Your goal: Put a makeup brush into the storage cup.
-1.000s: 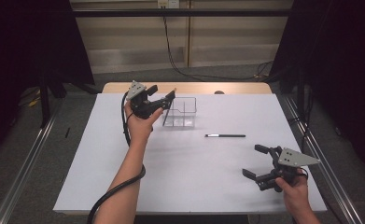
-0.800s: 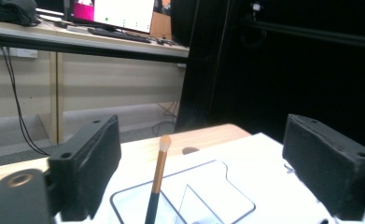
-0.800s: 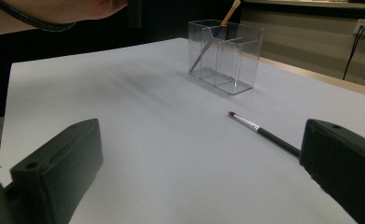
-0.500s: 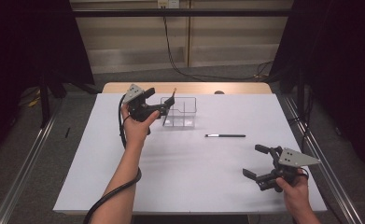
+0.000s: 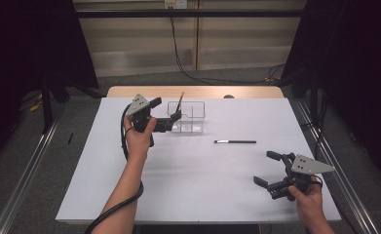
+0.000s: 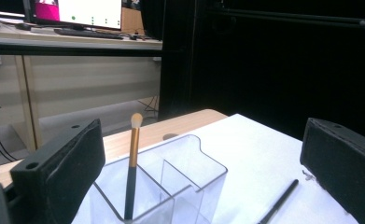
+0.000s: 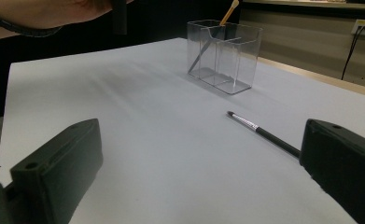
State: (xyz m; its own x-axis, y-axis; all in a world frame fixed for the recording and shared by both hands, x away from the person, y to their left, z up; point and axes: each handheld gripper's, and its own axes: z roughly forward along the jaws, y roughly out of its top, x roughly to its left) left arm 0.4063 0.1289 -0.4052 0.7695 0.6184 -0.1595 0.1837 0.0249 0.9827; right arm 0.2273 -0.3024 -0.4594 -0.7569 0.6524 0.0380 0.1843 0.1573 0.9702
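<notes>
Standing tilted in the left compartment of the clear organizer (image 5: 187,117), the gold-handled brush (image 5: 179,101) is free because your left gripper (image 5: 164,116) has just been opening its jaws wide around nothing. Your right gripper (image 5: 267,169) waits open and empty near the black brush (image 5: 235,142) lying on the table (image 5: 198,185).

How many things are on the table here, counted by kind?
Brushes: 2, one with a gold handle standing in the organizer, one black lying flat on the table.
Clear organizers: 1.
Total: 3.
</notes>
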